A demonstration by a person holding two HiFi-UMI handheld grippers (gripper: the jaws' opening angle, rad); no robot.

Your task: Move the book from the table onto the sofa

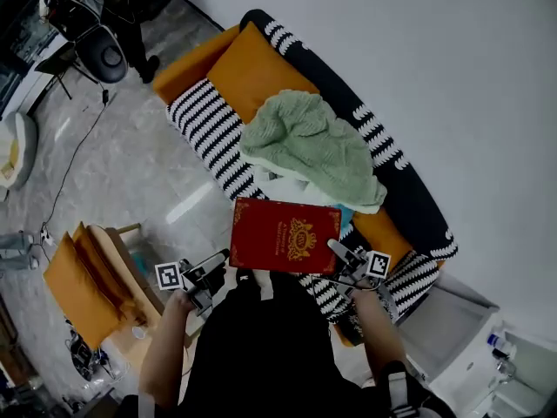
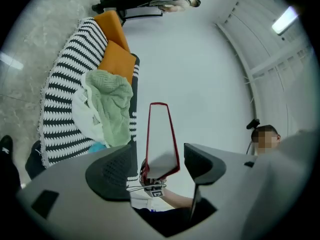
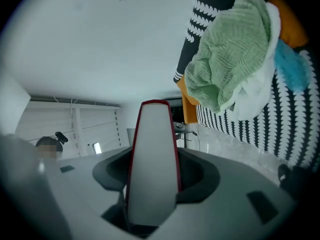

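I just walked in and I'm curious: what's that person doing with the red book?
A person is carrying a red book with hand-held tongs. The right tongs are clamped on the book's edge and hold it over the striped sofa, next to a green blanket. The left tongs are open at the book's other side, not gripping it.

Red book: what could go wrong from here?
Only the right gripper clamps the red book, at one edge. The left gripper stands open beside it, so it could sag or slip. Set down here, it may land on the green blanket or the sofa edge and slide off.
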